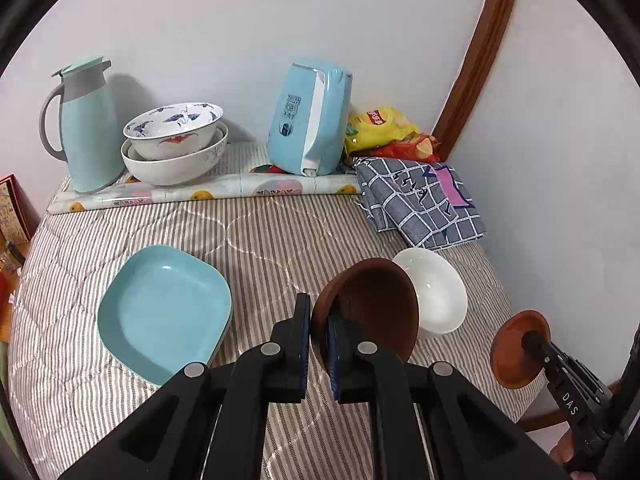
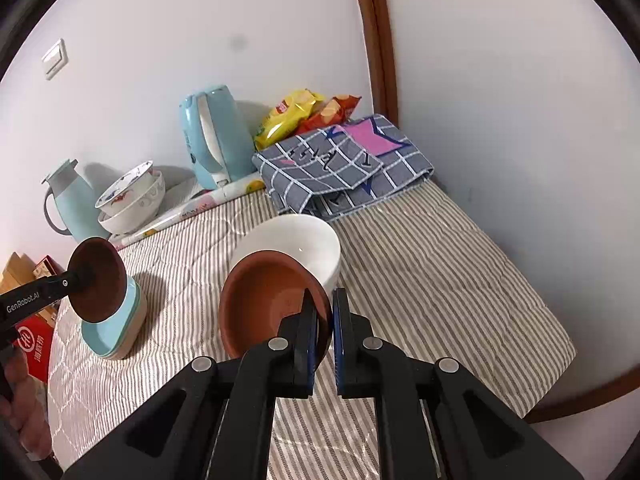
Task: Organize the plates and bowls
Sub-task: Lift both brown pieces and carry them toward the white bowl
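My left gripper (image 1: pixel 319 334) is shut on the rim of a brown bowl (image 1: pixel 376 308) and holds it tilted above the table, just left of a white bowl (image 1: pixel 436 292). It shows from outside in the right wrist view (image 2: pixel 82 276), with its brown bowl (image 2: pixel 100 280) over stacked light-blue plates (image 2: pixel 116 328). My right gripper (image 2: pixel 325 320) is shut on the rim of a second brown bowl (image 2: pixel 268 304), held in front of the white bowl (image 2: pixel 296 244). The light-blue square plates (image 1: pixel 164 312) lie at the left.
Stacked patterned bowls (image 1: pixel 176 144), a mint thermos jug (image 1: pixel 86 128) and a blue kettle (image 1: pixel 308 120) stand at the back on a rolled mat. Snack bags (image 1: pixel 380 128) and a folded checked cloth (image 1: pixel 420 200) sit in the corner. Striped cloth (image 1: pixel 260 240) covers the table.
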`<state>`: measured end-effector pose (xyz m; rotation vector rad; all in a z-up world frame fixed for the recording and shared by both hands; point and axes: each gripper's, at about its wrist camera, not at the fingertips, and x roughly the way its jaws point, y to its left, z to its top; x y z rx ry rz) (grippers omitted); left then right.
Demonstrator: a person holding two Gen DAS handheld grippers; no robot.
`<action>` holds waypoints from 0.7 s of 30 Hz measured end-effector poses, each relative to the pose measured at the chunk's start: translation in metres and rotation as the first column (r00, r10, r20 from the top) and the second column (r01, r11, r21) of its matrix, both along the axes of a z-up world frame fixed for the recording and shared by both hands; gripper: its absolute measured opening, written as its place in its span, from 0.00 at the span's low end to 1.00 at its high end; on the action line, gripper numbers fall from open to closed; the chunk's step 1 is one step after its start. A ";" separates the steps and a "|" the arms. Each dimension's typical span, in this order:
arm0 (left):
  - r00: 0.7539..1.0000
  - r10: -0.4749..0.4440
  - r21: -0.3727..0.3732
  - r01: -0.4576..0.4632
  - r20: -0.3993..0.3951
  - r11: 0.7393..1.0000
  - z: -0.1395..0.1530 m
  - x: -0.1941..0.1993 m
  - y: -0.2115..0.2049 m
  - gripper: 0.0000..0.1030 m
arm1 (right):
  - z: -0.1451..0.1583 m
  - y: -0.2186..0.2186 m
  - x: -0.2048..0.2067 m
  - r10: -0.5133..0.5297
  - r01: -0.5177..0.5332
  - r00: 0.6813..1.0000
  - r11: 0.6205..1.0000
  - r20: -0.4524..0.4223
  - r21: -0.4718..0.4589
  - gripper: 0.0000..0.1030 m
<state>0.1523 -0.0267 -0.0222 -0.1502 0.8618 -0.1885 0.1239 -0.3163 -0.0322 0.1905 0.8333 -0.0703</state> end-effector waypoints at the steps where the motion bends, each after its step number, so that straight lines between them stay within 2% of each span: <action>1: 1.000 0.000 -0.001 0.000 0.001 1.000 0.001 0.000 0.001 0.08 | 0.001 0.001 0.001 -0.001 0.001 1.000 1.000 0.003 0.000 0.07; 21: 0.998 0.049 0.002 -0.049 -0.028 0.999 -0.008 0.029 0.026 0.08 | -0.005 0.019 0.039 0.017 -0.017 1.000 1.000 -0.003 0.019 0.07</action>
